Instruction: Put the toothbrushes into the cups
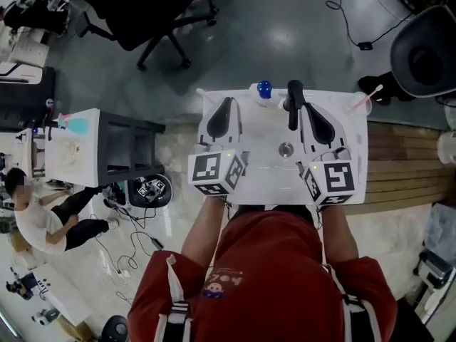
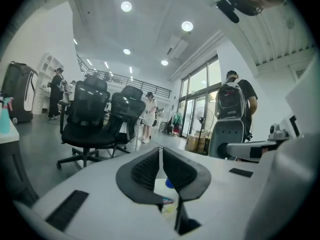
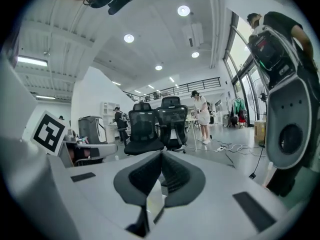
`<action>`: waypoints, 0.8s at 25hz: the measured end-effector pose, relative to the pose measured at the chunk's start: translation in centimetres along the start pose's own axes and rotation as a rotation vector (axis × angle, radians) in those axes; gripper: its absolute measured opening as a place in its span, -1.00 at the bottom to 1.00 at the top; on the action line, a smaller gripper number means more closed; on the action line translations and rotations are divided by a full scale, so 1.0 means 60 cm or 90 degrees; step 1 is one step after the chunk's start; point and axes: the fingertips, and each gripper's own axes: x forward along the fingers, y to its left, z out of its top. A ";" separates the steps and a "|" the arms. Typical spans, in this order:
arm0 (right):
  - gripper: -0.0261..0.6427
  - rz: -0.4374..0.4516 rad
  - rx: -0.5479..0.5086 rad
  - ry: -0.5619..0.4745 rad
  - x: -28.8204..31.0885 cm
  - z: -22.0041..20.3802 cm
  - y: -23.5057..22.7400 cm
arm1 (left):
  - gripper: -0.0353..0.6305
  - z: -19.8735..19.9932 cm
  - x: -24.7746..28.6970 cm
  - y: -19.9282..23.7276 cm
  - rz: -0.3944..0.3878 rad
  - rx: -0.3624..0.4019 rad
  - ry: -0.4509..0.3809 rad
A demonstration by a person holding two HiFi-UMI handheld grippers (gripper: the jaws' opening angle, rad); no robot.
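On the table (image 1: pixel 274 173), far right, a toothbrush (image 1: pixel 365 98) slanted beyond my right tongs (image 1: pixel 311 116); those and my left tongs (image 1: pixel 224 112) sat closed, empty.

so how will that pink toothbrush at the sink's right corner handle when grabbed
Thin and long, the pink toothbrush is probably light and stiff, but it may pivot when pinched. It seems to jut past the sink rim, so a nudge could knock it off.

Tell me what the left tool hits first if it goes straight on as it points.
Probably the blue-capped bottle at the far edge of the counter: it shows just below the tips of the left tool, which is shut. Height is unclear; it might pass over, toward the black office chair.
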 end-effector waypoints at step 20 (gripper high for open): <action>-0.89 -0.225 0.028 0.020 -0.221 -0.054 -0.384 | -0.83 -0.068 0.137 -0.404 -0.193 0.036 0.009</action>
